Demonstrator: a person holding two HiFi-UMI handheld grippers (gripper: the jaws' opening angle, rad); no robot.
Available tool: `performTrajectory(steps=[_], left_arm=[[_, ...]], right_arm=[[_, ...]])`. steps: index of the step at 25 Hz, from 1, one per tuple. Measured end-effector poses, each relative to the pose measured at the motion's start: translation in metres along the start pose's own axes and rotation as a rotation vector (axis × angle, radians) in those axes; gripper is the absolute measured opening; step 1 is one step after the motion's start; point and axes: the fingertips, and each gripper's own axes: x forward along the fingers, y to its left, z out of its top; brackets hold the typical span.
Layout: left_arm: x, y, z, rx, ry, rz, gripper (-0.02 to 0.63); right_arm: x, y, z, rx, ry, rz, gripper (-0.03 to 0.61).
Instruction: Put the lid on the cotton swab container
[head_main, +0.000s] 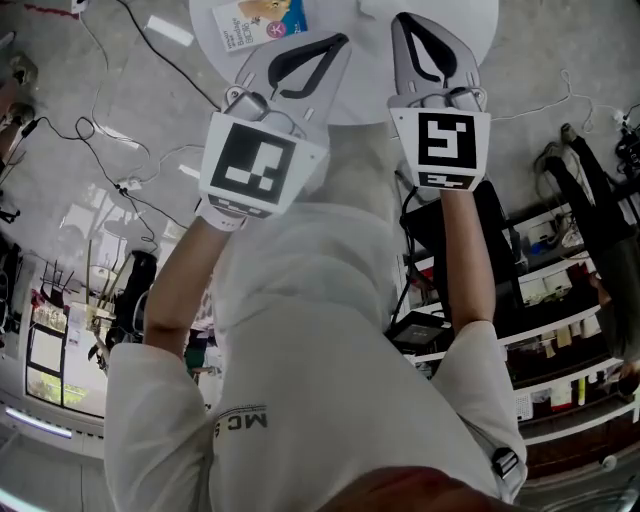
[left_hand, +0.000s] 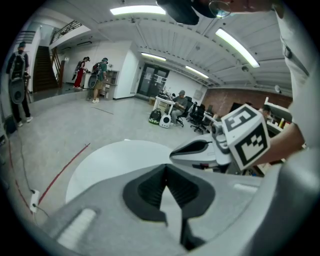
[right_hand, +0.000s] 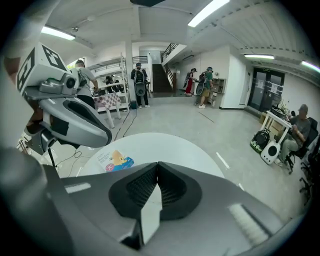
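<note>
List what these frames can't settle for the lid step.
- Container and lid: in no view. The table is cut by the head view's top edge and partly covered by the left tongs and right tongs.
- Packet print: too small, cut off.

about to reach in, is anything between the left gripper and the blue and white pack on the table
Nothing visible does: the left gripper hangs shut above the white table, and the pack lies flat in the open close by its tip.

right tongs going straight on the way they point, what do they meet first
Probably the bare white table top, though depth is unclear; the packet lies left of the right tongs' line.
</note>
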Motion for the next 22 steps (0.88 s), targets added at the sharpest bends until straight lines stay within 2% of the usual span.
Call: performTrajectory(steps=[13, 22], left_arm=[[0.01, 0.007, -0.017, -0.027, 0.016, 0.008, -0.001], [0.012, 0.008, -0.022, -0.036, 0.02, 0.003, -0.001]], right_arm=[[0.026, -0.007, -0.017, 0.027, 0.022, 0.005, -0.002], [0.033, -0.01, -0.021, -0.003, 0.027, -0.01, -0.005]])
